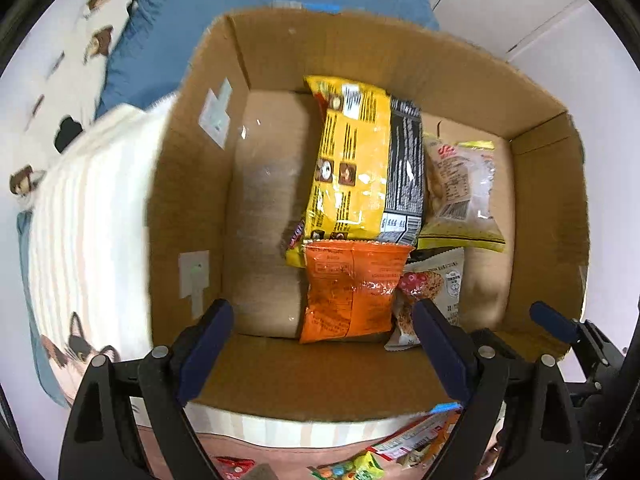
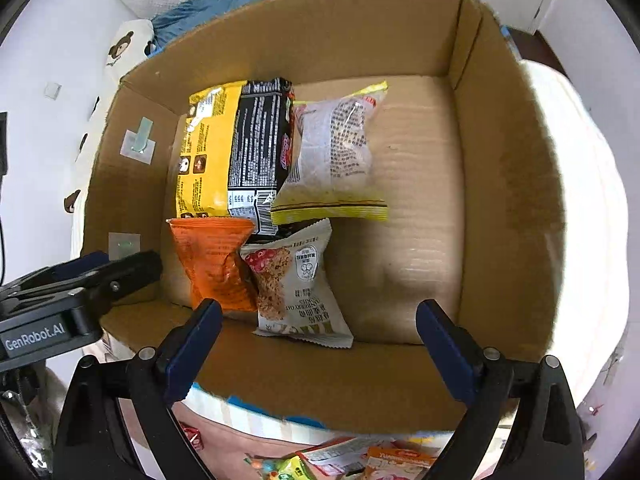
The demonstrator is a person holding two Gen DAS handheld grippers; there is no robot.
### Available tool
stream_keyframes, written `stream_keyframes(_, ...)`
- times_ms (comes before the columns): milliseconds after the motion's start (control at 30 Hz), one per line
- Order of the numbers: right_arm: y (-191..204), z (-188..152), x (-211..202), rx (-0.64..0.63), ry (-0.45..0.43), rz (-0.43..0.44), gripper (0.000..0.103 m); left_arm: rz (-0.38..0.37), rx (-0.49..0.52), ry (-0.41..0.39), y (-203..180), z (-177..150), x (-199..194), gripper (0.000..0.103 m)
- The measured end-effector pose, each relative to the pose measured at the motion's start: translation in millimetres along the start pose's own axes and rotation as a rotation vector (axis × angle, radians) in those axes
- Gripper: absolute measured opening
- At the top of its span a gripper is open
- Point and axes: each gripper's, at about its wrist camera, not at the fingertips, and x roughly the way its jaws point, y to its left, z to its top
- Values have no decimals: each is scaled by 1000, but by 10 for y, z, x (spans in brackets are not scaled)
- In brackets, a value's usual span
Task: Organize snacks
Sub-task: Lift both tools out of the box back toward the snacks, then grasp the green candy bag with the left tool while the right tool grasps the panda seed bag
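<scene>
At the bottom edge of both frames, loose snack packets (image 2: 340,460) are seen below the cardboard box (image 2: 500,160); both right gripper (image 2: 318,340) and left gripper (image 1: 322,340) are held with fingers apart, nothing gripped.

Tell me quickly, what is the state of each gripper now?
Left gripper: open, holding nothing.
Right gripper: open, holding nothing.

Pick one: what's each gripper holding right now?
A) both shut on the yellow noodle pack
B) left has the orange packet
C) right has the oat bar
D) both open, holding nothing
D: the left gripper and the right gripper both have their jaws spread with nothing between them, while the orange packet and oat bar packet lie in the cardboard box.
</scene>
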Motion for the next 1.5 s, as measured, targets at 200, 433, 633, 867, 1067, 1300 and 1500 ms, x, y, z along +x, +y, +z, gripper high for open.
stream_keyframes(200, -4, -159, -340, -2, -106, -31, 99, 20, 22, -134, -45, -229, -348, 92)
stream_keyframes(433, 3, -516, -854, -16, -244, -52, 99, 40, 37, -278, 19, -659, -745, 92)
stream_keyframes(633, 118, -879, -1241, -51, -332, -45, 99, 29, 31, -356, 79, -1016, -1017, 92)
stream_keyframes(867, 173, -1330, -1599, -53, -393, 5, 99, 6, 13, -419, 179, -1429, -1302, 92)
stream_keyframes(1067, -26, -1785, -1479, 17, -338, 73, 99, 49, 18, -413, 292, -1908, -1236, 92)
stream_keyframes(1300, -475, -2276, -739, 171, -163, 115, 99, 97, 74, -222, 314, -2417, -480, 92)
stream_keyframes(1500, -761, -2363, -189, 198, -75, 43, 95, 97, 268, -62, -6, -2763, 231, 92)
